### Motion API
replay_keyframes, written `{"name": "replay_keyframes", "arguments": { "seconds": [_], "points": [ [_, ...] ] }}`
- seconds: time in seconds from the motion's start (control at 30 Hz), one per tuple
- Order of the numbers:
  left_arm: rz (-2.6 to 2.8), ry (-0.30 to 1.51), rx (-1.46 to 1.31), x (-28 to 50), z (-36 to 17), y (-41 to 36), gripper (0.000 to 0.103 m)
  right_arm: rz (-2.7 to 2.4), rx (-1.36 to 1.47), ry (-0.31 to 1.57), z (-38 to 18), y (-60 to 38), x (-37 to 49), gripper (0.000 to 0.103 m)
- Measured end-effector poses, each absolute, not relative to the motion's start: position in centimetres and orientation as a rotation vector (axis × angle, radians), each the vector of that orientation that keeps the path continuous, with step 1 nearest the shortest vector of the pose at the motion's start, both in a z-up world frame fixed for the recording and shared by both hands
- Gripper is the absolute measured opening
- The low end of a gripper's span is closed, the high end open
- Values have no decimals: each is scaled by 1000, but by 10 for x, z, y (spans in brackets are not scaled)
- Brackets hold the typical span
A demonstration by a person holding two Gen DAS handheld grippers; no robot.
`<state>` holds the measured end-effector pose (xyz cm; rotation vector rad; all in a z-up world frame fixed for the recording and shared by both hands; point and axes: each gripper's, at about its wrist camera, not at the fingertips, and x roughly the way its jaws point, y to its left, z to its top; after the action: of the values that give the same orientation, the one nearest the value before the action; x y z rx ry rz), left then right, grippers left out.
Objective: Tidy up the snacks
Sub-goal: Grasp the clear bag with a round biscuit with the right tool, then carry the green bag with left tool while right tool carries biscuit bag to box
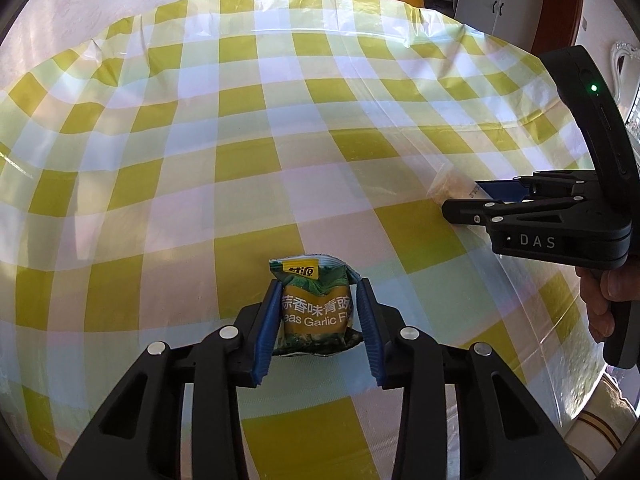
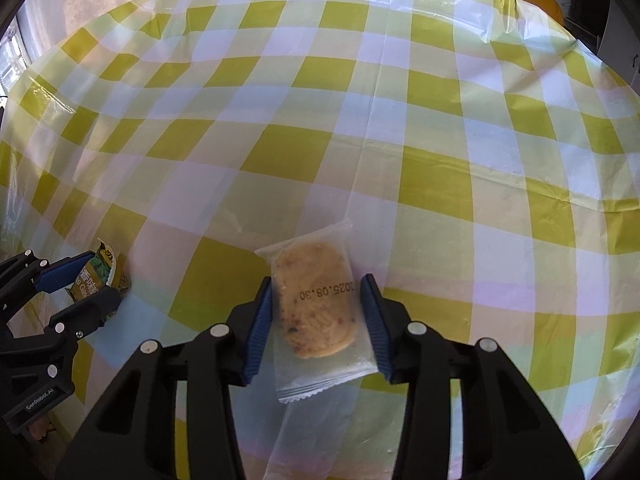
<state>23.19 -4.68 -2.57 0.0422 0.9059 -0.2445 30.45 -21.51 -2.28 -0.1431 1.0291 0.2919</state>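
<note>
From the left wrist, the left gripper [image 1: 318, 288] pinches a green garlic pea packet [image 1: 314, 308] standing on the checked tablecloth [image 1: 240, 140], toward the tabletop's near edge. From the right wrist, the right gripper [image 2: 318, 284] straddles a clear-wrapped cookie [image 2: 316, 304] lying flat; whether its pads grip, I cannot tell.

Pea packet [image 1: 316, 308] left, biscuit packet [image 2: 316, 304] right, well apart on tablecloth [image 1: 280, 140].

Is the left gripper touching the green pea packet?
Touching. In the left wrist view both blue pads of the left gripper press the sides of the pea packet, pinching it inward.
</note>
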Motion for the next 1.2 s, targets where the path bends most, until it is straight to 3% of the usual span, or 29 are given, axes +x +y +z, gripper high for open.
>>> {"name": "replay_keyframes", "arguments": {
  "seconds": [0.63, 1.2],
  "points": [
    [-156, 1026, 64, 205, -26, -54, 32, 120, -87, 1023, -25, -220, 216, 35],
    [-148, 994, -19, 158, -1, -60, 31, 89, -76, 1019, -17, -234, 168, 35]
  ]
}}
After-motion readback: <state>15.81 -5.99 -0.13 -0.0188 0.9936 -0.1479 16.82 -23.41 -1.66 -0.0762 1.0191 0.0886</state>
